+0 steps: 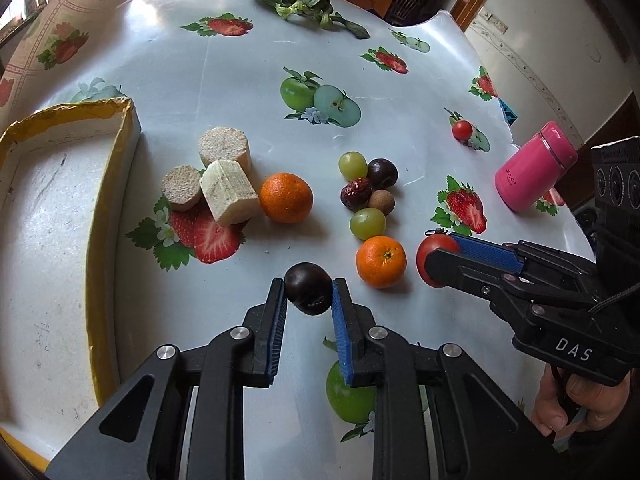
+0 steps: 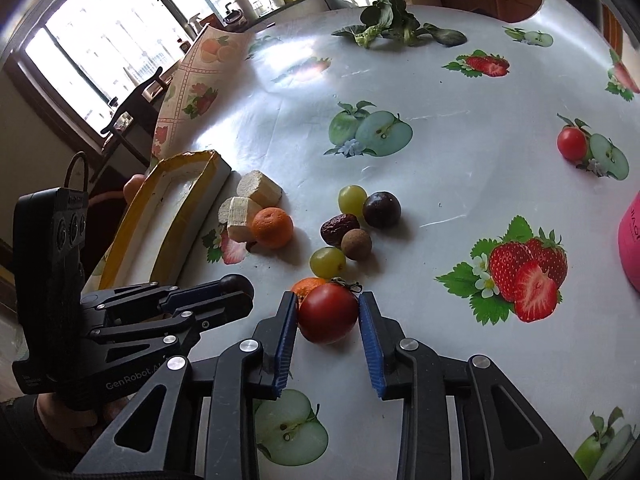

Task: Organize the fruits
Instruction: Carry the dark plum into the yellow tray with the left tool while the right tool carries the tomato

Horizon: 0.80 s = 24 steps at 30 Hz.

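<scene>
My left gripper [image 1: 309, 290] is shut on a dark plum [image 1: 308, 287], just above the fruit-print tablecloth. My right gripper [image 2: 328, 312] is shut on a red tomato [image 2: 328, 313]; it also shows in the left wrist view [image 1: 434, 256]. Loose fruit lies ahead: two oranges [image 1: 285, 197] [image 1: 381, 261], two green grapes [image 1: 352, 165] [image 1: 367, 223], a second dark plum [image 1: 382, 173], a red date [image 1: 356, 193], a brown longan [image 1: 381, 202] and a small cherry tomato [image 1: 462, 129]. A white tray with a yellow rim [image 1: 120, 128] stands at the left.
Three pale cut stalk pieces [image 1: 226, 184] lie between the tray and the far orange. A pink flask [image 1: 534, 166] lies at the right. Leafy greens [image 1: 308, 0] lie at the table's far side. The table edge runs along the right.
</scene>
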Available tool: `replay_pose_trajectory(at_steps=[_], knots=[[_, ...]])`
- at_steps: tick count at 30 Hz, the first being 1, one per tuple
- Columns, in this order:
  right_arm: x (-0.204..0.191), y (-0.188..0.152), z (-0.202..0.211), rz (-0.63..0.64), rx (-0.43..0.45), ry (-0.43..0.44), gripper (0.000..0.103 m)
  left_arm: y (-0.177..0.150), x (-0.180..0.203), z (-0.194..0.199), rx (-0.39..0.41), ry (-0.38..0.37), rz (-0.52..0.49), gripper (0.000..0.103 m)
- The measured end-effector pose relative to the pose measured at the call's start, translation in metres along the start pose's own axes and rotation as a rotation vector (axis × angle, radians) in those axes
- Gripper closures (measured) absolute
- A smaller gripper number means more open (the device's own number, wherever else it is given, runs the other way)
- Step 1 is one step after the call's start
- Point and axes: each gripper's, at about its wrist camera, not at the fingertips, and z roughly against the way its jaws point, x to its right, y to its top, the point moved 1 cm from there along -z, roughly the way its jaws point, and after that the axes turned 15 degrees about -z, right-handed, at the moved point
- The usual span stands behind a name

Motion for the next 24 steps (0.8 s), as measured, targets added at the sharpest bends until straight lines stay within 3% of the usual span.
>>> replay_pose_trajectory(at_steps=[11, 24], knots=[[-0.044, -0.021, 0.018, 0.084, 0.019, -0.006, 0.072, -0.023, -0.020, 0.054, 0.056, 0.071, 0.028, 0.083], [-0.123, -0.056, 0.019, 0.237, 0.016, 0.004, 0.072, -0.065, -0.058, 0.101, 0.085, 0.150, 0.104, 0.083]])
